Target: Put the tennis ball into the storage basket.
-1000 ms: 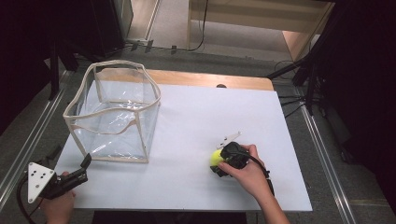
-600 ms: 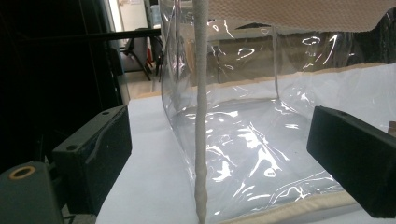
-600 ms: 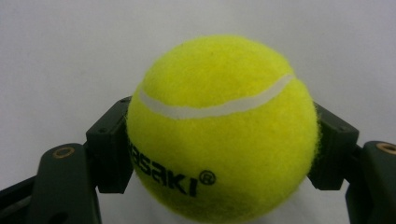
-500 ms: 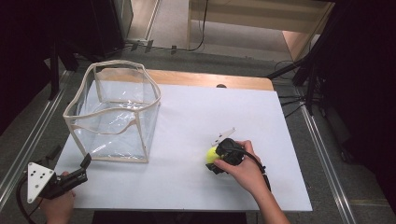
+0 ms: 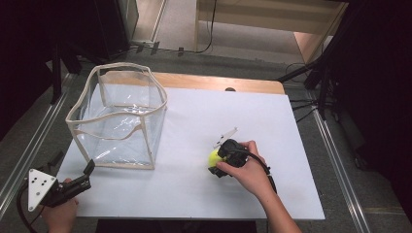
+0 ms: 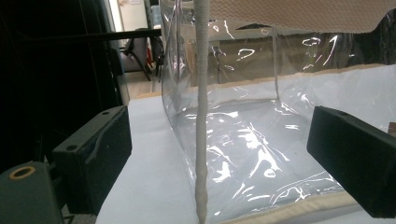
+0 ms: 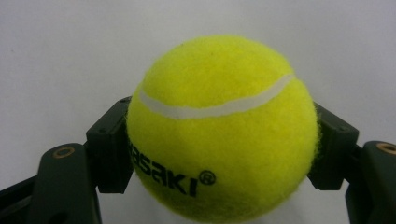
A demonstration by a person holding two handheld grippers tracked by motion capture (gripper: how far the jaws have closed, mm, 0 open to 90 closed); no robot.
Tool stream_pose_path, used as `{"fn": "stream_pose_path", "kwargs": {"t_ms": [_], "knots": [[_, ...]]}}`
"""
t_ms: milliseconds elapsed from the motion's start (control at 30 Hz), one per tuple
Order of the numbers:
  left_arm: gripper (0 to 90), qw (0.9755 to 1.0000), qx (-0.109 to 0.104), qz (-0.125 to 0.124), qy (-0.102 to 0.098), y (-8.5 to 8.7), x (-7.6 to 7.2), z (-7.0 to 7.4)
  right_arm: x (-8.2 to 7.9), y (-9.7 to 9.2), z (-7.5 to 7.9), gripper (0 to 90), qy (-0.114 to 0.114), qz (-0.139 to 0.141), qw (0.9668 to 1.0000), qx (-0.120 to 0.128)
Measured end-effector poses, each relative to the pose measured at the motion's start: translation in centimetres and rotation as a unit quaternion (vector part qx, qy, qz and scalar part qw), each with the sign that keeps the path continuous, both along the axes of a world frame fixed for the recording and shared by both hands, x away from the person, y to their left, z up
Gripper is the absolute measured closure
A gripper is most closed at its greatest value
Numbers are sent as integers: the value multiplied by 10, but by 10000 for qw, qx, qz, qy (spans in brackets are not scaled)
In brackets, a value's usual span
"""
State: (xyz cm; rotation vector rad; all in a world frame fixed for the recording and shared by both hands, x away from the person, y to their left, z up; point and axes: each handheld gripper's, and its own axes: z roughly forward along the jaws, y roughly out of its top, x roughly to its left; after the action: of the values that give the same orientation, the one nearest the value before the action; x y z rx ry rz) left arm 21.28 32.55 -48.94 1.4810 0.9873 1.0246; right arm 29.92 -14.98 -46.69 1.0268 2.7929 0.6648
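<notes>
The right hand-held gripper (image 5: 219, 160) is on the move with the tennis ball (image 7: 219, 128) in its grip: compared with a second ago it sits a little farther toward the clear bag (image 5: 119, 116) across the white tabletop (image 5: 194, 194), and the ball goes with it, tucked at the front of the gripper in the high view. That reads to me as the carry just getting under way, the pickup done and the trip to the bag begun, with most of the gap to cover yet. Look at the right gripper view: the two black jaws are clamped on either side of the ball, pads pressing into the yellow felt at its widest part, the white seam curving across the top and black lettering showing low on the front. The ball bulges out ahead of the jaws, so the hold looks firm rather than a pinch at the edge. Over on the other side, the left hand-held gripper (image 5: 87, 170) holds its post just short of the bag's near corner, exactly where it was a second ago. Its jaws stand wide apart with nothing between the pads, and its own view looks straight past them at the bag's cream corner seam (image 6: 201, 116) and crinkled clear wall. The bag's mouth gapes open well off to the ball's left.
</notes>
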Motion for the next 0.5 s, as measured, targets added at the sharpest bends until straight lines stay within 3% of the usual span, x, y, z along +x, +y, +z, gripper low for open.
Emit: {"fn": "stream_pose_path", "kwargs": {"t_ms": [500], "knots": [[69,10000,-35,7,7,0,0,0,12,21,8,234,-22,242,9997,60]]}}
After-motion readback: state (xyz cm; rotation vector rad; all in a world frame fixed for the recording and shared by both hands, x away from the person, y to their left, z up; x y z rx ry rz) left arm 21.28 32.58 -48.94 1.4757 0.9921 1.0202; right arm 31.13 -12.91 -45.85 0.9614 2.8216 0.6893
